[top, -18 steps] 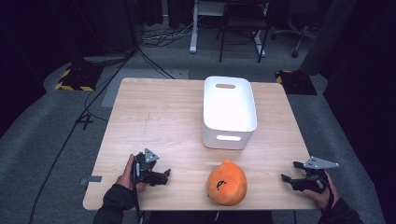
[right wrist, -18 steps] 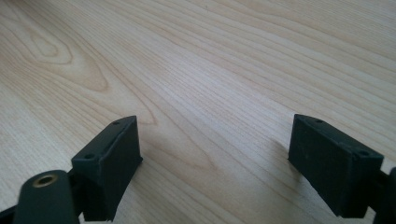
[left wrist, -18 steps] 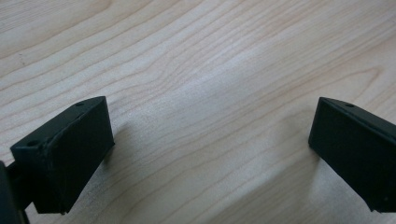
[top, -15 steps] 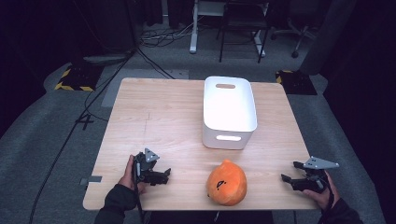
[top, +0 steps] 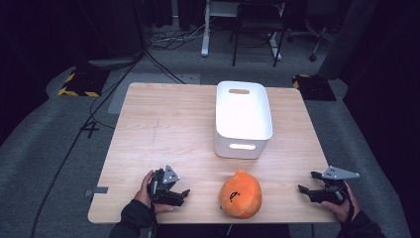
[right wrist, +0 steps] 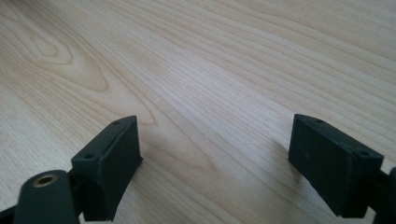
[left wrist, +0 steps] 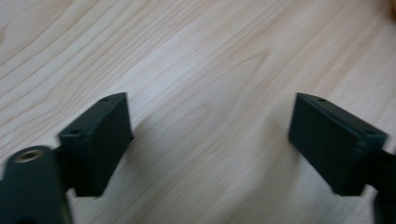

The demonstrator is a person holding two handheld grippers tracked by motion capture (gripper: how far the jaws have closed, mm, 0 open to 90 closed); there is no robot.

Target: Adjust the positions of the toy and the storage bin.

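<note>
Both tools, left tool [top: 184,195] and right tool [top: 303,190], gape empty over bench [top: 163,124]; orange plush [top: 240,194] looks soft, light, so pinch its sides.

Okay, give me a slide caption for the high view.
Two open hand-held grippers, left gripper and right gripper, flank an orange plush before a white bin.

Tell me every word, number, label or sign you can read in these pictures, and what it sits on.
No readable text anywhere.
Orange plush toy: a small dark mark on its front, too small to tell whether it is a letter or a drawing.
White bin: plain, no label seen.
Wooden table: bare grain, as the gripper views also show.
Floor plates: yellow-and-black hazard stripes, no words.
Left tongs and right tongs: no markings visible.
</note>
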